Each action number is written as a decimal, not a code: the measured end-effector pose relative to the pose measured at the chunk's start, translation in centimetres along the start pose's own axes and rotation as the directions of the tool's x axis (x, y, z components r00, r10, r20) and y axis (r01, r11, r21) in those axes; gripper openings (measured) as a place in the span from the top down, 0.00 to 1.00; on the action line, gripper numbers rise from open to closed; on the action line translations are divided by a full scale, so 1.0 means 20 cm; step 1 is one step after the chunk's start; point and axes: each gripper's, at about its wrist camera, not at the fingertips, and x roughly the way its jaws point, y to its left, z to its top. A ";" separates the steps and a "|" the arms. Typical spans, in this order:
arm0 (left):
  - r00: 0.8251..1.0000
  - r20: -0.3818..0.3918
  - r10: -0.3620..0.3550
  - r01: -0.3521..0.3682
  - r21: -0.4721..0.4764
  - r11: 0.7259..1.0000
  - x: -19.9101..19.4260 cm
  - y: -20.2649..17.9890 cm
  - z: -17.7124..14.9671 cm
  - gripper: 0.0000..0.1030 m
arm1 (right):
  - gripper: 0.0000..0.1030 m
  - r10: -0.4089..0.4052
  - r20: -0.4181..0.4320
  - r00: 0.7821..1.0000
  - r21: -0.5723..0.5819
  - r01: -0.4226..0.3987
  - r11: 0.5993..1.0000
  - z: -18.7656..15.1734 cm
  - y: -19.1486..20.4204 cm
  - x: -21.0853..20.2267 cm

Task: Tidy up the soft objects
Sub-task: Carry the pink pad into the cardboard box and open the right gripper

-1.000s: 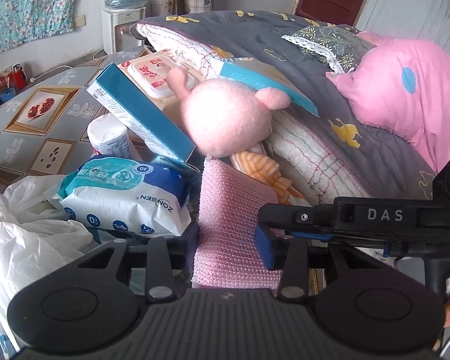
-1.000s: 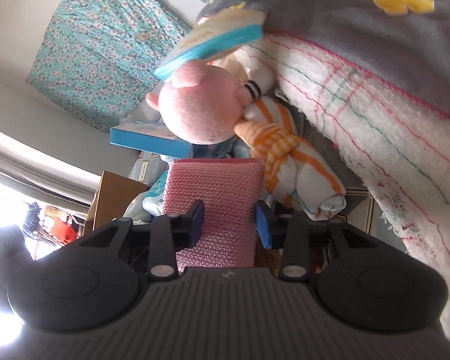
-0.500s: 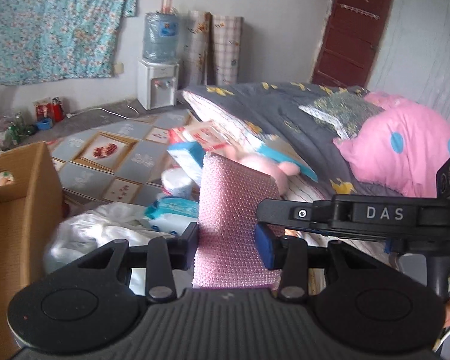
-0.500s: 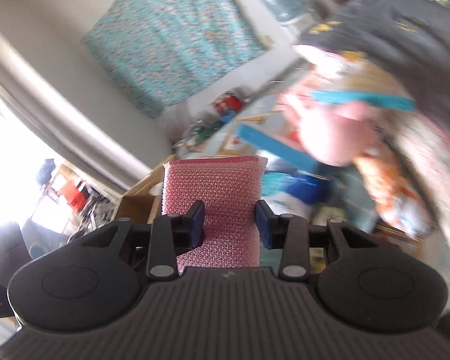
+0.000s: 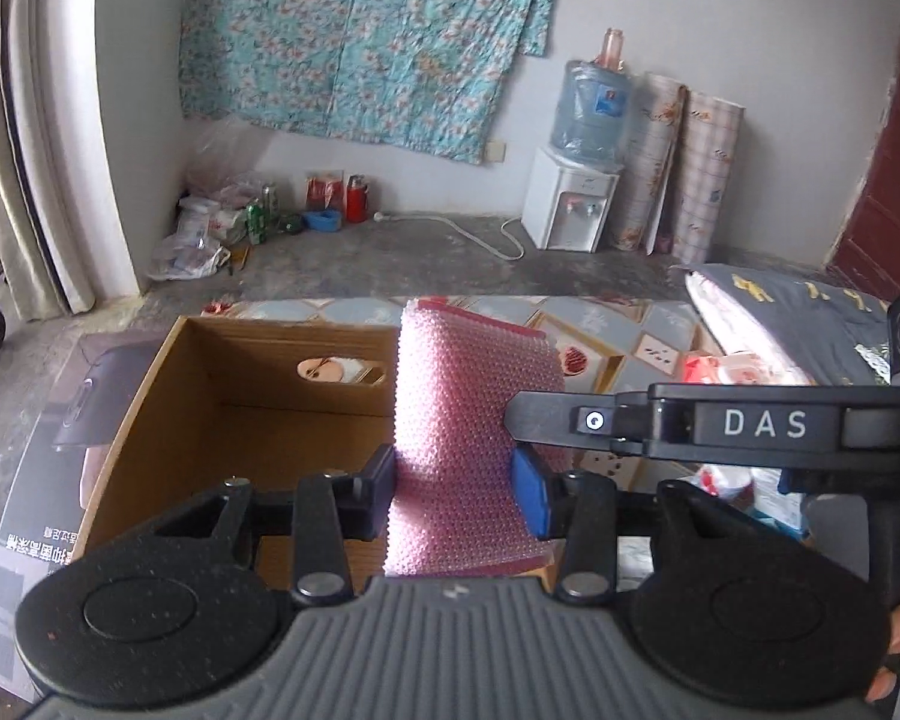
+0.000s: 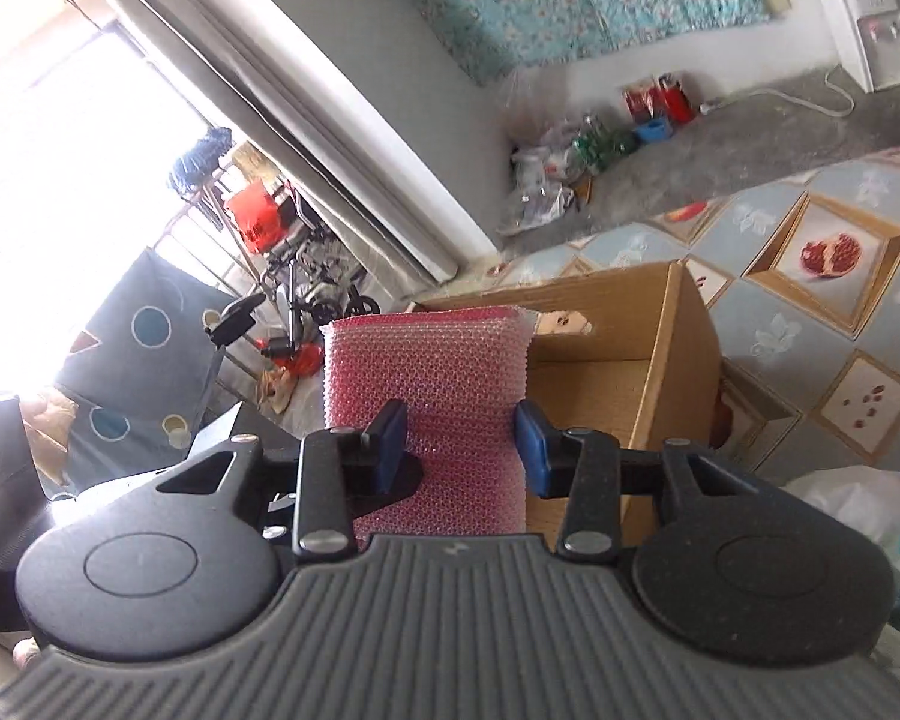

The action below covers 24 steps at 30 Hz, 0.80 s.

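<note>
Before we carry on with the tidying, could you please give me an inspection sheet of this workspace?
Surface: patterned floor mat, box standing on it.
Job's things: pink bubble pad held up near the open cardboard box.
Clutter: bags and bottles by the wall.
Grippers: left gripper shut on the pad; right gripper grips the same pad, its jaws having just been opening slightly.
Cables: white cord on the floor beside the water dispenser.
Surroundings: floral cloth on the wall; bed at right.

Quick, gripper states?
Left gripper: closed on the pink pad.
Right gripper: holding the pink pad too, jaws just eased open slightly.
</note>
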 end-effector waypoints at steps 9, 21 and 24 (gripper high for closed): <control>0.968 -0.240 -0.078 0.055 -0.102 0.993 0.59 0.29 0.05 0.59 | 0.62 -0.120 -0.048 0.992 -0.040 0.118 0.992 0.12 -0.11 0.31; 0.942 -0.332 -0.055 -0.005 -0.177 0.984 0.80 0.42 -0.03 0.50 | 0.61 -0.128 0.006 0.992 -0.026 0.128 0.991 0.15 -0.28 0.24; 0.953 -0.302 0.008 -0.056 -0.151 0.987 0.79 0.40 0.01 0.42 | 0.61 -0.120 0.016 0.993 -0.017 0.121 0.993 0.14 -0.30 0.21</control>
